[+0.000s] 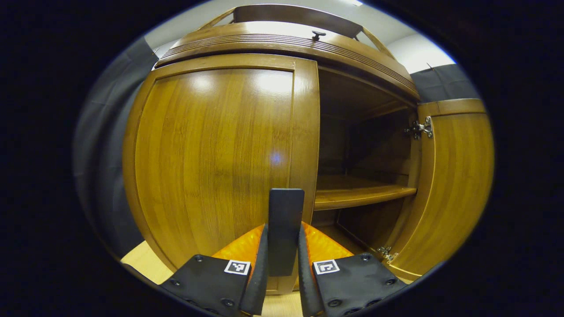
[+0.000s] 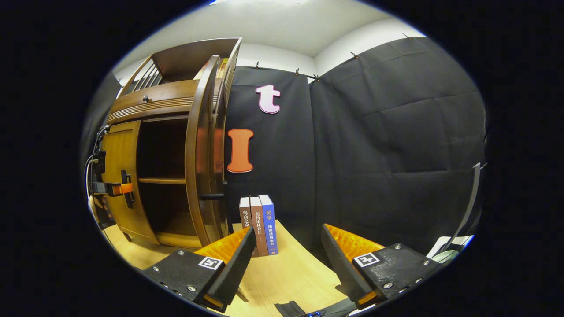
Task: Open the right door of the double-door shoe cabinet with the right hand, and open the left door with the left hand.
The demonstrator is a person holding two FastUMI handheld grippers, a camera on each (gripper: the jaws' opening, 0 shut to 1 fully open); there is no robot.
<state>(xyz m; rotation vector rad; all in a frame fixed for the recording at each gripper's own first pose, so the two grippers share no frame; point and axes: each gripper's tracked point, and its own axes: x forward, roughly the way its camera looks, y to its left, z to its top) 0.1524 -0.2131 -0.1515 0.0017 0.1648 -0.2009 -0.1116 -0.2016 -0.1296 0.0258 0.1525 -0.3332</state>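
The wooden shoe cabinet (image 1: 282,42) stands close in the left gripper view. Its left door (image 1: 211,154) looks closed, and my left gripper (image 1: 284,237) is shut on that door's dark vertical handle (image 1: 285,220). The right door (image 1: 454,185) is swung wide open, baring an inner shelf (image 1: 357,193). In the right gripper view the cabinet (image 2: 163,101) stands at the left, with the open right door (image 2: 198,154) edge-on and its handle (image 2: 211,196) sticking out. The left gripper (image 2: 121,188) shows on the left door. My right gripper (image 2: 286,246) is open and holds nothing, off to the cabinet's right.
Three upright books (image 2: 260,224) stand on the light wooden table (image 2: 286,273) just right of the open door. Black cloth walls rise behind them. A small knob (image 1: 318,34) sits on the cabinet's top drawer.
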